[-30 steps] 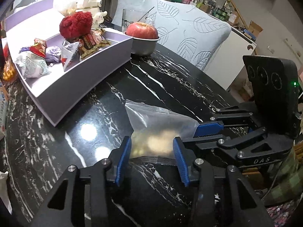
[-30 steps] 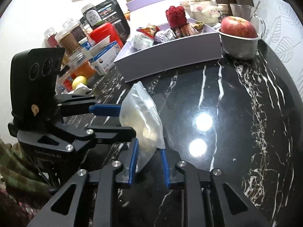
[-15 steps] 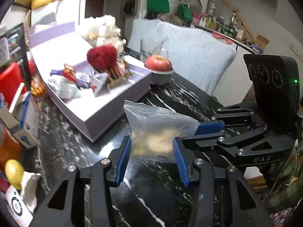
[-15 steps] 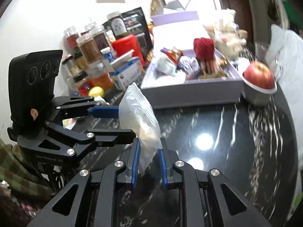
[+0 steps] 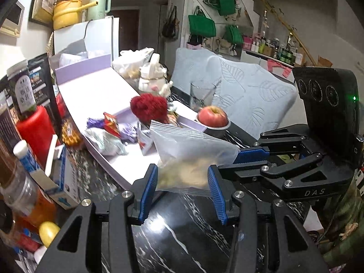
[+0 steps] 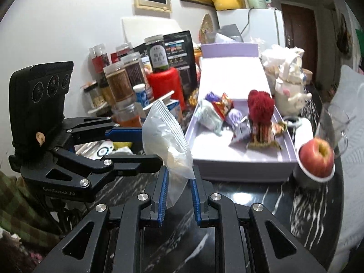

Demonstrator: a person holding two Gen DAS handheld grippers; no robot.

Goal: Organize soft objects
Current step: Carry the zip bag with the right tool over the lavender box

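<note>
Risk first. The right gripper (image 6: pixel 178 194) has its fingers clenched on one lower corner of the plastic bag (image 6: pixel 167 143), so the whole bag hangs from a thin pinch of film. Judged from this hold, a quick swing or tilt could let the smooth plastic slide out, dropping the bag onto the black marbled bench (image 5: pixel 182 232). The left gripper (image 5: pixel 183 192) has its fingers spread apart on either side of the bag's lower edge; they appear not to press it, so they give no backup support. If they clench now, they could crush the pale contents. The closure end points up and away; whether it is sealed cannot be told, and an unsealed bag tipped over would spill.

The purple tray (image 6: pixel 241 167) lies just beyond the bag and is a likely place for it. It already holds a red fluffy toy (image 6: pixel 259 104) and several snack wrappers (image 6: pixel 225 108), so the bag could land on these or catch the near wall. An apple in a small bowl (image 6: pixel 316 161) stands just beside the tray's corner and could be knocked.

Appearance of the bag: clear to cloudy film, ribbed strip along the top, soft pale-yellow lumps settled in the lower part. It is held above the bench, between the two grippers, in front of the tray.
</note>
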